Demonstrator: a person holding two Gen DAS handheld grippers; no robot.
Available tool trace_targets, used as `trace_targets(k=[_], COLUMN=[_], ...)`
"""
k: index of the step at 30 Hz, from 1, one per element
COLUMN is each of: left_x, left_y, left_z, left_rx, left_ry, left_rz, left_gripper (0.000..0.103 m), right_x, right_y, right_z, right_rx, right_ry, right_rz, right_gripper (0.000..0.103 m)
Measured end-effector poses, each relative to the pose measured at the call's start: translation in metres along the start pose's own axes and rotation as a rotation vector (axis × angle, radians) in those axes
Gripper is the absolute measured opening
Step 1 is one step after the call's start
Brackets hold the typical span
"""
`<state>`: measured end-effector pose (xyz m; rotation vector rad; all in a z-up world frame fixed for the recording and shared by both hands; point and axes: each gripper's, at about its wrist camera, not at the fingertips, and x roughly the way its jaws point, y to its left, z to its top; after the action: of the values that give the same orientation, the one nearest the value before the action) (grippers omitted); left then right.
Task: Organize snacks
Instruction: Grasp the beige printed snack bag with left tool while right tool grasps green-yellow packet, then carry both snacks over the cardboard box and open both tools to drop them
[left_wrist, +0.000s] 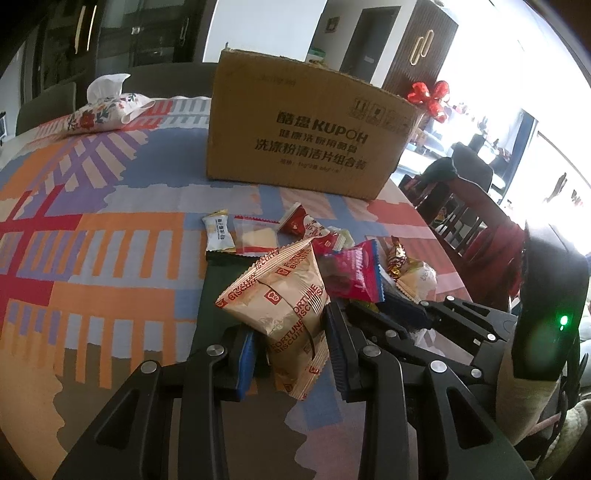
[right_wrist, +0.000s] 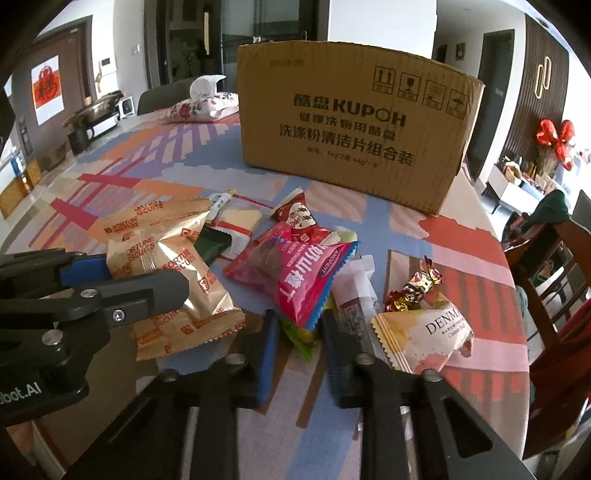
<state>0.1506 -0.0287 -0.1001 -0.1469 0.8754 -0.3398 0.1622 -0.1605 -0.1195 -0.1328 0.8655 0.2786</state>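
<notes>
Left wrist view: left claw spread, its blue pads flanking the Fortune Biscuits packet without pressing it; the packet's lower end hangs between the fingers, the rest lying on the desk. At 1 o'clock of it, a pink packet, partly covering other wrappers. The right claw enters at 3 o'clock, its tips buried in the pile, state unreadable here. KUPOH carton at 12 o'clock, top cut from sight. Tissue pack at 10 o'clock.

Right wrist view: right claw spread around a green wrapper, mostly hidden under the pink packet; contact unclear. Denmark-labelled pastry packet at 3 o'clock, name cut off. Gold foil candy beside it.
</notes>
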Motion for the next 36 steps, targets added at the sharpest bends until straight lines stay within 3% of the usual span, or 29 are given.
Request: trace_targets(k=[21, 30, 36], left_x=[-0.057, -0.08, -0.092], left_y=[-0.02, -0.03, -0.033], left_z=[0.018, 0.057, 0.101], left_rx=[0.077, 0.122, 0.146], left_ry=[-0.17, -0.281, -0.346], left_rz=[0.023, 0.048, 0.035], left_gripper=[0.034, 0.034, 0.034], right_x=[-0.085, -0.11, -0.121], right_y=[-0.003, -0.009, -0.023], right_z=[0.024, 0.056, 0.092], right_rx=[0.047, 0.042, 0.058], right_ry=[-0.2, -0.315, -0.403], right_rz=[0.036, 0.02, -0.005], right_gripper=[0.023, 0.023, 0.023])
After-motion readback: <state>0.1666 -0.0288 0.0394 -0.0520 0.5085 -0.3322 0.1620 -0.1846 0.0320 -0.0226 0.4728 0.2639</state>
